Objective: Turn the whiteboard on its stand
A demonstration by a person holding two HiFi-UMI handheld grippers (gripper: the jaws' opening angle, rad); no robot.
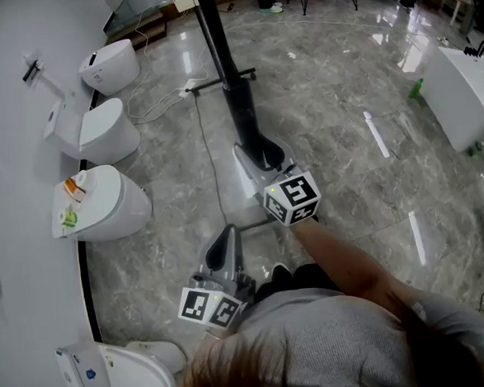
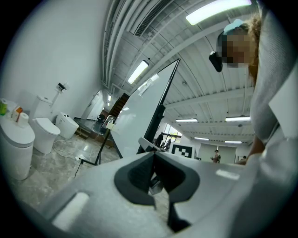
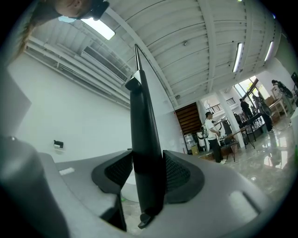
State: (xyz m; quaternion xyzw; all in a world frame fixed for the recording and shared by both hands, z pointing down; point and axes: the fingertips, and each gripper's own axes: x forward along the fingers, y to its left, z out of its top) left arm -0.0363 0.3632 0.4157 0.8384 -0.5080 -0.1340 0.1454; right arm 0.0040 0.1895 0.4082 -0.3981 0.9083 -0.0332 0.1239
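From above, the whiteboard (image 1: 224, 57) appears edge-on as a tall black bar rising from its stand foot (image 1: 218, 81). My right gripper (image 1: 262, 156) is shut on the board's black frame edge. In the right gripper view that frame edge (image 3: 144, 139) runs upright between both pads, which press on it. My left gripper (image 1: 226, 235) hangs lower and nearer my body, away from the board. Its jaws meet with nothing between them (image 2: 153, 155). In the left gripper view the white board face (image 2: 137, 116) stands ahead on its tripod leg (image 2: 100, 148).
Several white toilets (image 1: 97, 132) line the curved wall at the left, one with small bottles (image 1: 72, 192) on top. A cable (image 1: 206, 150) trails over the marble floor beside the stand. A white basin unit (image 1: 466, 90) stands far right. People (image 3: 212, 135) stand in the distance.
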